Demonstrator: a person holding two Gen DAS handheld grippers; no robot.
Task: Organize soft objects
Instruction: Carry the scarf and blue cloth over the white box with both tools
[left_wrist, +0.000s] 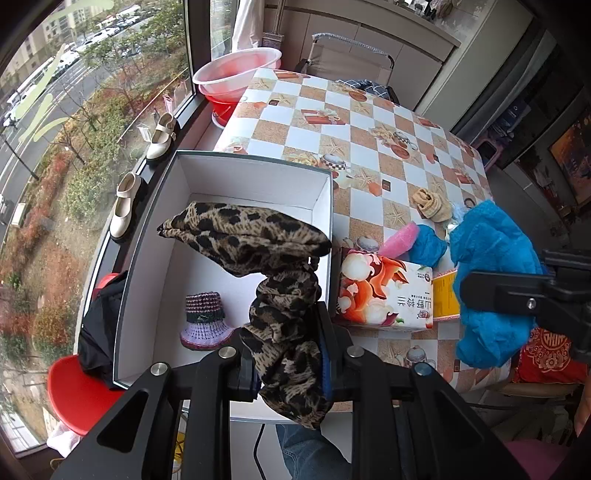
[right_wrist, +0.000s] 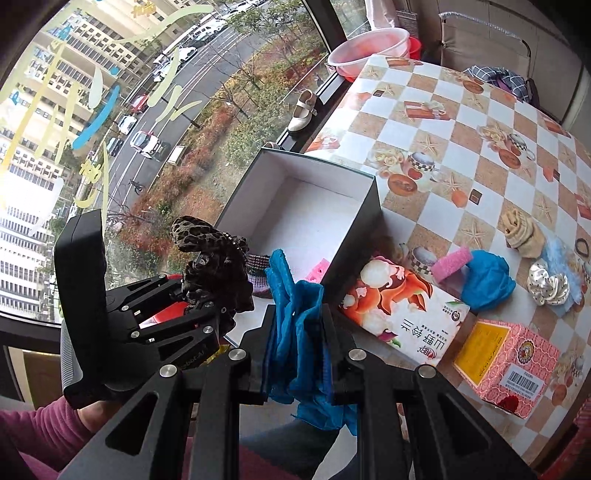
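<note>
The left gripper (left_wrist: 291, 354) is clamping its jaws on a leopard scarf (left_wrist: 255, 240) over the box (left_wrist: 255, 162); the right gripper (right_wrist: 299, 332), at the box's 4 o'clock, is clamping blue cloth (right_wrist: 295, 314).

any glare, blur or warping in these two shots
Left wrist view: even daylight, sharp; fisheye bows the white open box, and its corners go dark. Right wrist view: the leopard-print fabric looks dark, backlit against the window; table edge curves.

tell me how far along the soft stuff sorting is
Done: a knitted hat and a pink sponge lie in the box. In hand: left gripper holds the leopard scarf, right gripper a blue cloth. Left: beige cloth, another blue cloth, white scrunchie.
</note>
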